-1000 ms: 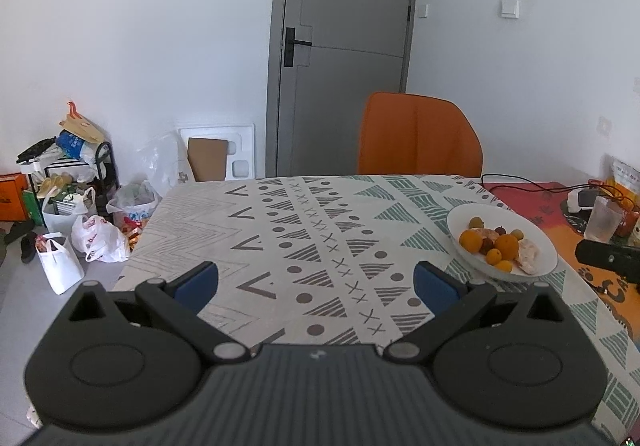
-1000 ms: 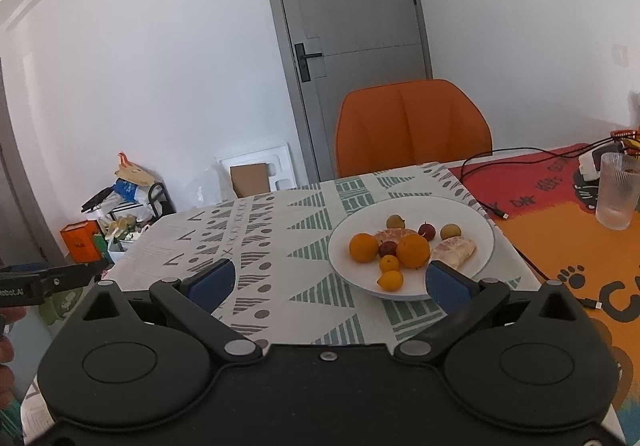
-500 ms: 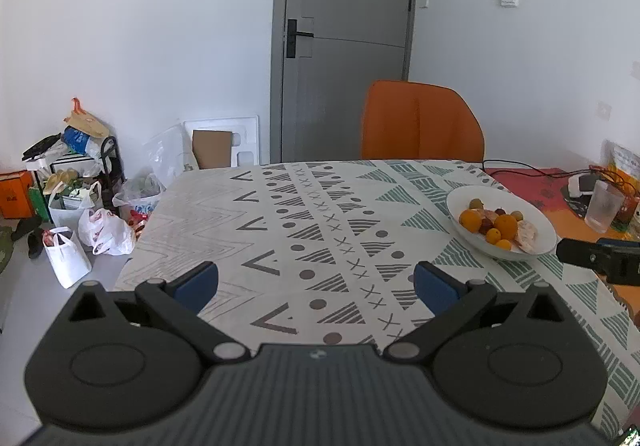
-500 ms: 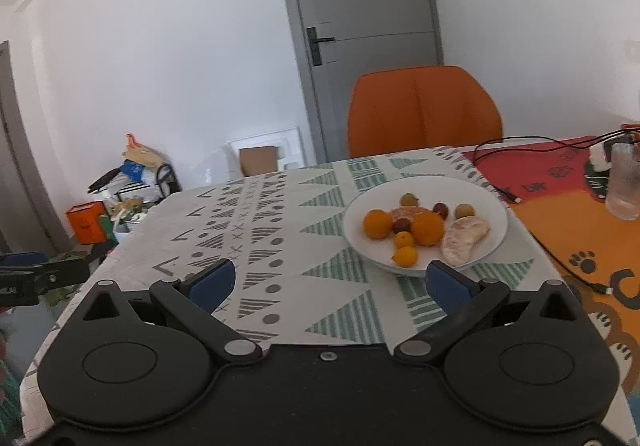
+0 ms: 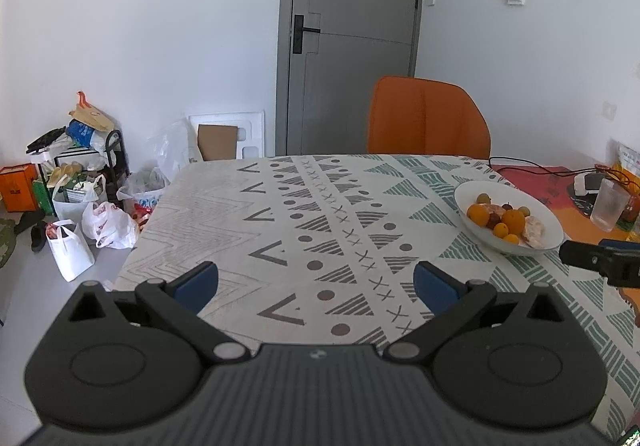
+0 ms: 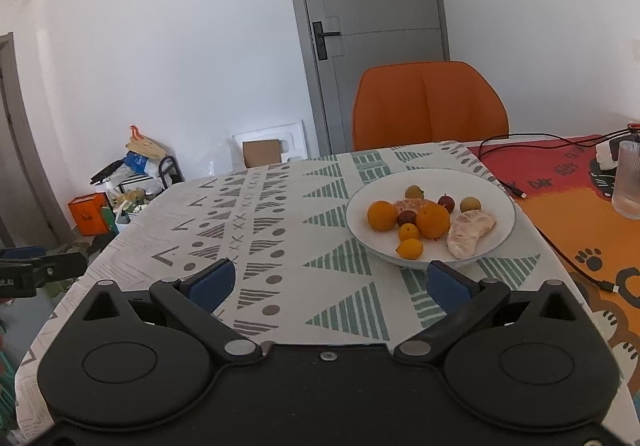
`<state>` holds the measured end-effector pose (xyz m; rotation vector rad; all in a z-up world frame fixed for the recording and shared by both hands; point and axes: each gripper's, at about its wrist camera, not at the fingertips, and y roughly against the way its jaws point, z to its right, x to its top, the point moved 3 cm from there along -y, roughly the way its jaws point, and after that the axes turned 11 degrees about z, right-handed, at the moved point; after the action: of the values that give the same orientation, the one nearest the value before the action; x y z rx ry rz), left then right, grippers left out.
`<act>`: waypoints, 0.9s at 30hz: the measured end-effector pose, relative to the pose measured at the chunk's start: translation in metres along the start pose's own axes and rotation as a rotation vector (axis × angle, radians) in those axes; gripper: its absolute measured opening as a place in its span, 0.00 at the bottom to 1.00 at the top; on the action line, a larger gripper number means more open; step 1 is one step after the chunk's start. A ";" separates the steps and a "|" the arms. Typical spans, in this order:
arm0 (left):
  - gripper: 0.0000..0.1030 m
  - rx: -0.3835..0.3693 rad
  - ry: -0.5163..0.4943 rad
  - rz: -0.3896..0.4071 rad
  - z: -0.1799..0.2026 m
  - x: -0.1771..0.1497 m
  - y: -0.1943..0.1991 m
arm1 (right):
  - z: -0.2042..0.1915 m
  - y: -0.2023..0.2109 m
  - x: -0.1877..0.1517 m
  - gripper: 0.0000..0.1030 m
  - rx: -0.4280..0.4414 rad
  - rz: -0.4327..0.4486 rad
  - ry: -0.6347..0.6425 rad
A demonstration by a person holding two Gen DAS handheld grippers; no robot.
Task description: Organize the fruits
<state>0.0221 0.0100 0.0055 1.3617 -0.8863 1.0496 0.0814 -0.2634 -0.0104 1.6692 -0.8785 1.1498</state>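
Both grippers, left [image 5: 316,284] and right [image 6: 327,282], spread wide and empty, hovering near the fruit plate [image 6: 496,202].

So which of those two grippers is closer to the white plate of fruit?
Right. The right gripper is open just in front of the white plate; the left gripper is open farther off, with the plate to its right.

The white plate [image 6: 496,202] sits on the patterned tablecloth [image 6: 280,214], just beyond the right gripper [image 6: 326,282], whose blue pads [image 6: 212,282] stand wide apart with nothing between them. On the plate lie two oranges [image 6: 432,221], smaller yellow and dark red fruits, and a peeled segment [image 6: 470,231]. Behind the plate stands an orange chair [image 6: 430,106]; right of it, a glass [image 6: 629,178].
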 end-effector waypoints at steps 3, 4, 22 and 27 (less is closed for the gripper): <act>1.00 0.006 -0.005 0.004 0.000 0.001 0.000 | 0.000 0.001 0.001 1.00 0.004 0.008 0.001; 1.00 0.005 -0.002 0.004 0.000 0.001 0.000 | 0.001 0.001 0.001 1.00 0.003 0.008 0.001; 1.00 0.009 -0.002 0.006 -0.002 0.001 -0.001 | 0.002 0.000 -0.001 1.00 -0.002 0.003 0.009; 1.00 0.011 0.001 0.006 -0.003 0.002 -0.001 | 0.002 0.000 -0.002 1.00 0.002 -0.001 0.009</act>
<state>0.0234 0.0136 0.0065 1.3678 -0.8853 1.0610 0.0817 -0.2655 -0.0123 1.6653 -0.8708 1.1567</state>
